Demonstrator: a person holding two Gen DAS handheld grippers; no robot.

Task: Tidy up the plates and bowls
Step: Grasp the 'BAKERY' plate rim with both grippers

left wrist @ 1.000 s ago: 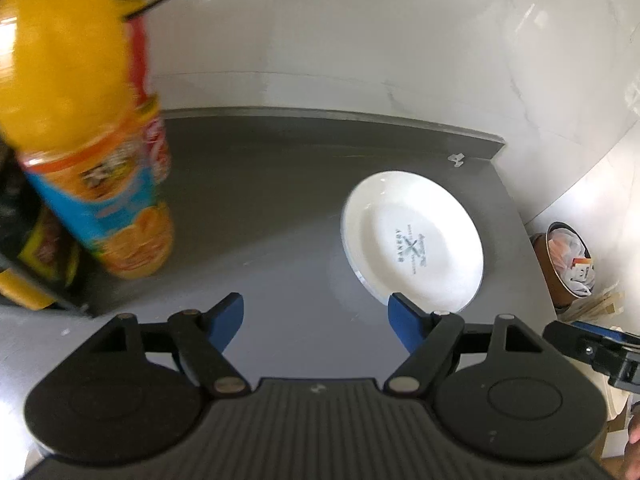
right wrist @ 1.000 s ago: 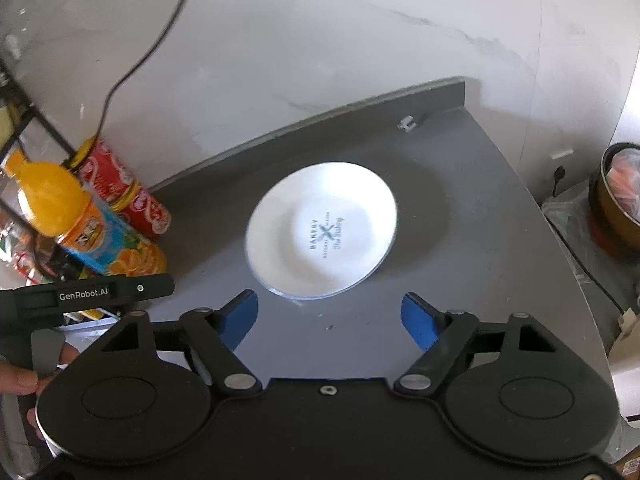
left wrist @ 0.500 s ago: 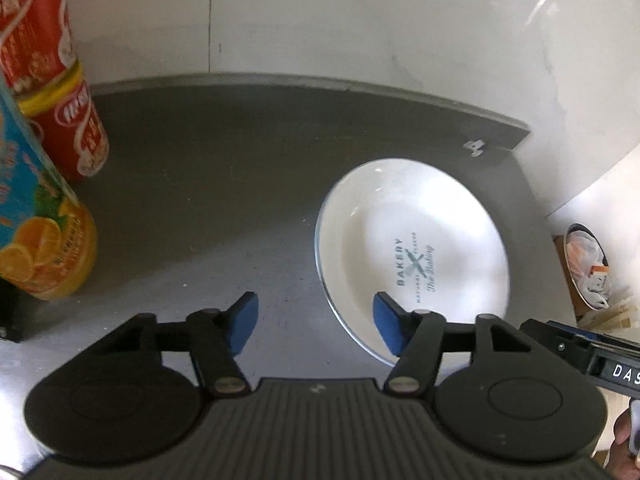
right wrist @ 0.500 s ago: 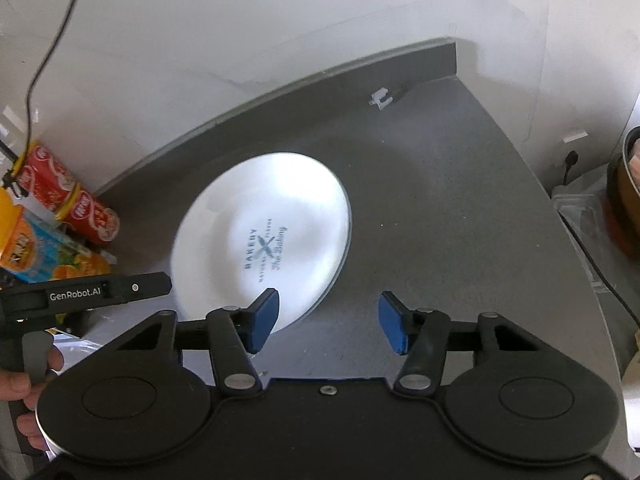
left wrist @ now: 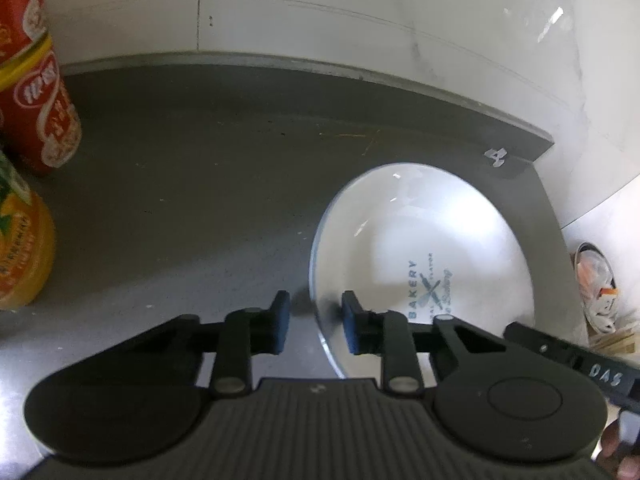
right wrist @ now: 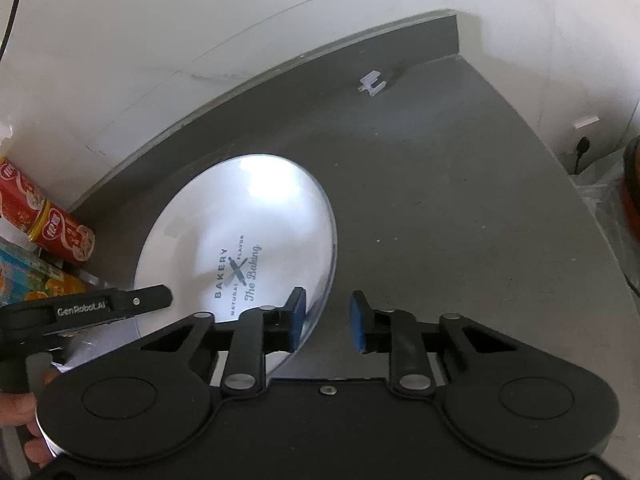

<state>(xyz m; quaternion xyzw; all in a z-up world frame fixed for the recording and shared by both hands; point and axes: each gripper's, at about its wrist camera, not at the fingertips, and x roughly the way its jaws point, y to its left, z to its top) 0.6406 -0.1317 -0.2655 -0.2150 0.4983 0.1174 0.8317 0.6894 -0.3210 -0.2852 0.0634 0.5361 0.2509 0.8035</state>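
A white plate [left wrist: 424, 240] printed "BAKERY" lies flat on the dark grey counter [left wrist: 200, 200]. In the left wrist view my left gripper [left wrist: 316, 322] straddles the plate's left rim, one blue pad [left wrist: 282, 320] on the counter side and the other over the plate. Its fingers stand apart, not clamped. In the right wrist view the same plate [right wrist: 240, 216] has its right rim between the fingers of my right gripper [right wrist: 326, 318], which is also open with a narrow gap. Each gripper's body shows at the edge of the other's view.
Red cans [left wrist: 40, 112] and an orange juice bottle [left wrist: 20, 256] stand at the left, against the white wall. A small white clip [right wrist: 372, 82] lies near the back corner. The counter's right edge drops off to a bin with rubbish [left wrist: 596, 284].
Both grippers have moved in and down to the plate from opposite sides. Their fingers have narrowed, and the rim now sits between each pair.
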